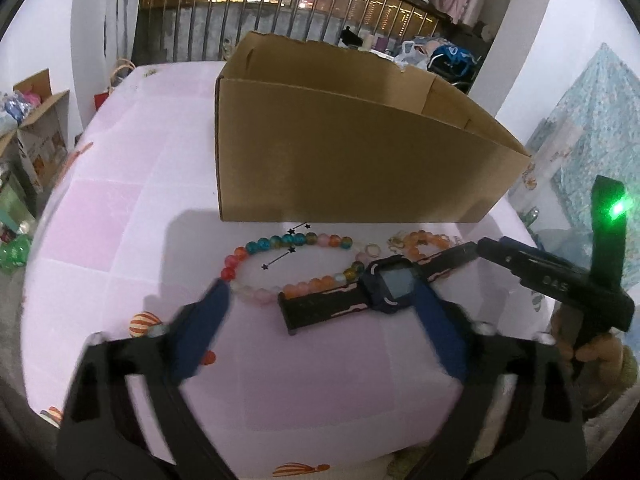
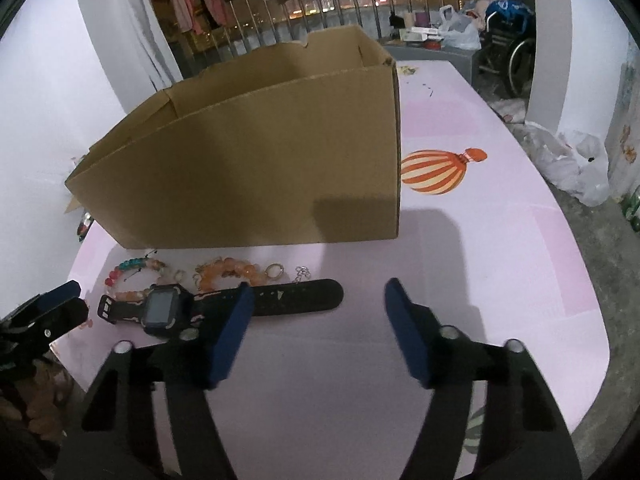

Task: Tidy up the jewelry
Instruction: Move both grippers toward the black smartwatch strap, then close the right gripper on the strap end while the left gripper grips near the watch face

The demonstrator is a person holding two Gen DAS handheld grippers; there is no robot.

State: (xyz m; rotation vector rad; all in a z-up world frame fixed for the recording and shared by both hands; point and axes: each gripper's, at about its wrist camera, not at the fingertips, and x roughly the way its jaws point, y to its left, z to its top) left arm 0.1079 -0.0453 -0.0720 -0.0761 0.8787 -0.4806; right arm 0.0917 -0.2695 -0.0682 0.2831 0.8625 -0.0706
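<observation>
I have the jewelry lined up on the pink balloon-print bench (image 2: 500,240) right along the front wall of the open brown cardboard box (image 2: 260,168), so each piece needs only a short lift over the rim. My left gripper (image 1: 320,312) has its fingers spread around the black square-faced wristwatch (image 1: 384,284) and the multicoloured glass-bead bracelet (image 1: 288,264), pinching neither. My right gripper (image 2: 320,320) hangs spread and empty by the strap's free end.

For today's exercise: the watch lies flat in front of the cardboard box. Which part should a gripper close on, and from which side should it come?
Judging by its pose, grip the watch at the raised square case, coming down from above, jaws across its width. The strap lies flat on the table, leaving little to pinch, while the case stands proud. The beaded bracelet touches its far side, so mind that.
</observation>
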